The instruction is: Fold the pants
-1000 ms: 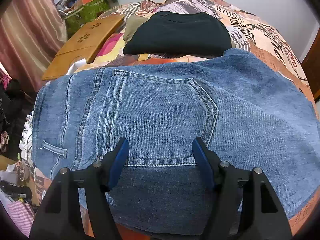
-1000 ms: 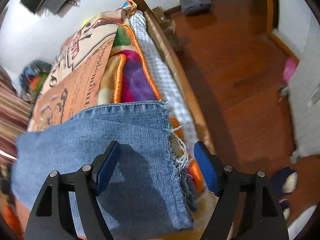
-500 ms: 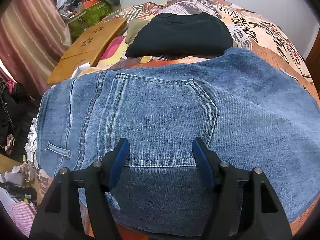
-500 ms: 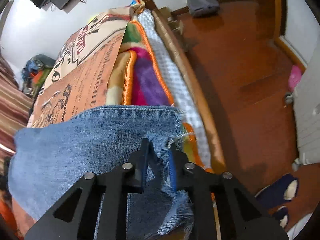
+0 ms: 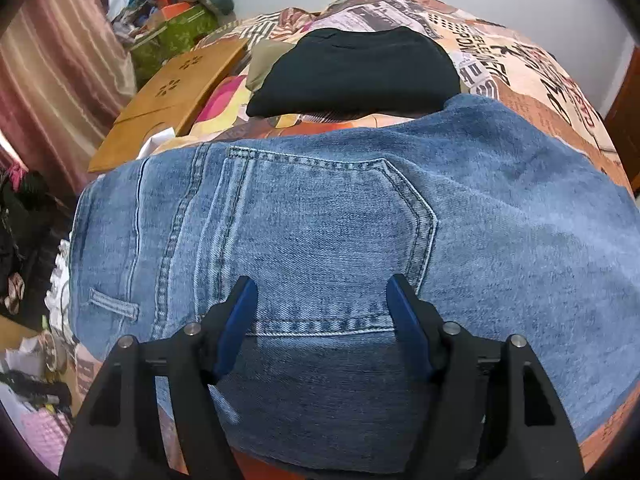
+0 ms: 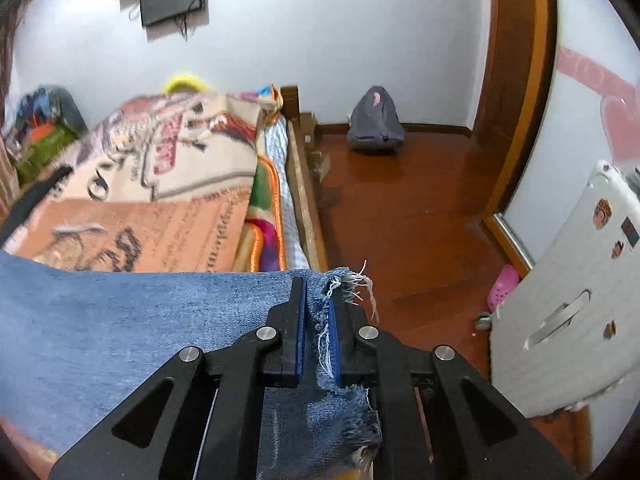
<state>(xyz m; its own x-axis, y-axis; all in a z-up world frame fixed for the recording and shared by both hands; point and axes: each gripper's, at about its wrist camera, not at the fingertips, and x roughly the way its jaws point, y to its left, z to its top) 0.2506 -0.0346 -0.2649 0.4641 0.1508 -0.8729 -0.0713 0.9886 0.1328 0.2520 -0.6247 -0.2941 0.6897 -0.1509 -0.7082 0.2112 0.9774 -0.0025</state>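
Blue denim pants [image 5: 320,220] lie across the bed with a back pocket [image 5: 320,240] facing up. My left gripper [image 5: 322,284] hovers over the pocket's lower seam. Its jaws are wide apart and opening, with only flat cloth below them and nothing pinched. In the right wrist view my right gripper [image 6: 318,284] is shut on the frayed hem [image 6: 344,280] of a pant leg [image 6: 120,320]. That hem is lifted off the bed at its right side, and loose threads stick out past the fingertips.
A folded black garment [image 5: 352,72] and a wooden board [image 5: 172,92] lie behind the pants on the printed bed cover [image 5: 520,72]. Right of the bed are a wooden floor [image 6: 400,208], a grey backpack [image 6: 374,124], a pink shoe [image 6: 502,286] and a white panel [image 6: 560,300].
My right gripper closed on the frayed hem, then rose and tilted up with it, so the room now shows. The left gripper stayed over the pocket.
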